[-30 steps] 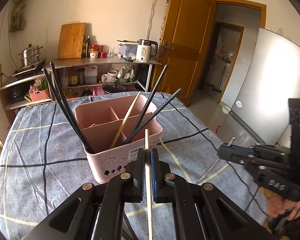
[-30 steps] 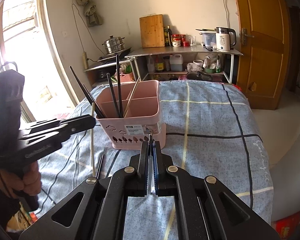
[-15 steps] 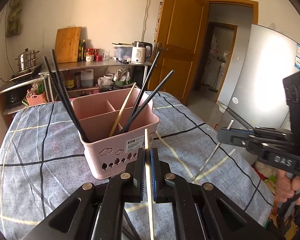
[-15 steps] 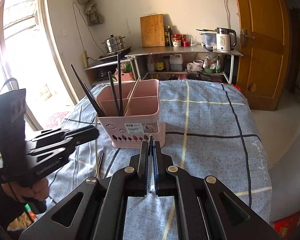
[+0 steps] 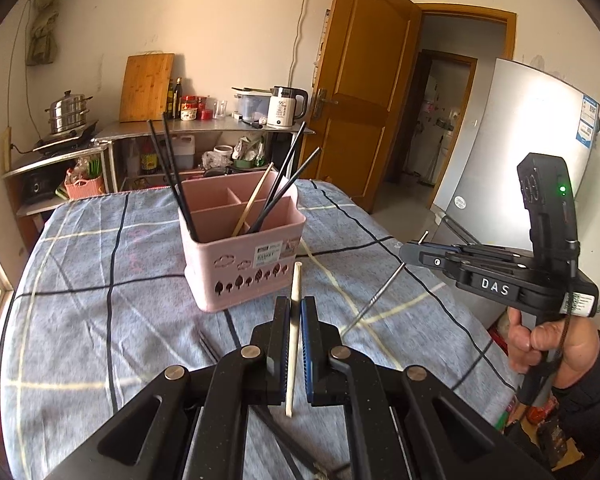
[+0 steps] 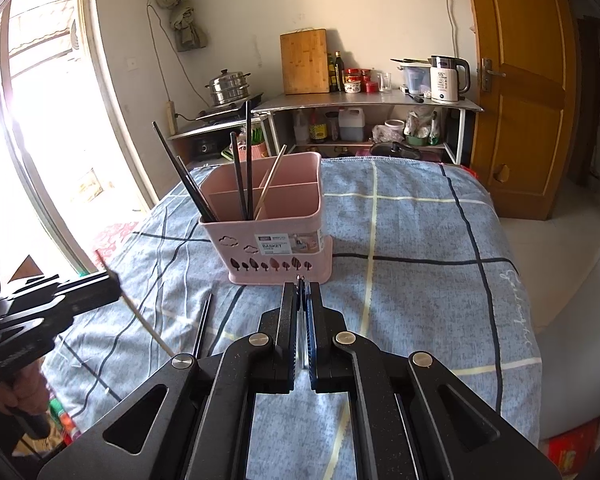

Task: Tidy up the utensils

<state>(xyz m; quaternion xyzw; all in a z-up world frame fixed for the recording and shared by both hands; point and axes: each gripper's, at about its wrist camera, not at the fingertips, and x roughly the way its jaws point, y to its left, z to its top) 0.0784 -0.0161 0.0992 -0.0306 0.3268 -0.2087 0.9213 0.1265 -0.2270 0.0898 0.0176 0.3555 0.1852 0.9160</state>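
Occlusion is limiting detail: the left gripper is clamping a pale wooden chopstick whose lower end is passing behind the finger frame, and the right gripper is pinching a thin metal chopstick seen nearly edge-on in its own view. Both are hovering short of the pink utensil basket, which is standing mid-table and holding black chopsticks plus one wooden one. Open blue checked tablecloth is lying to the right of the basket, and a dark chopstick is lying on the cloth near the front-left edge.
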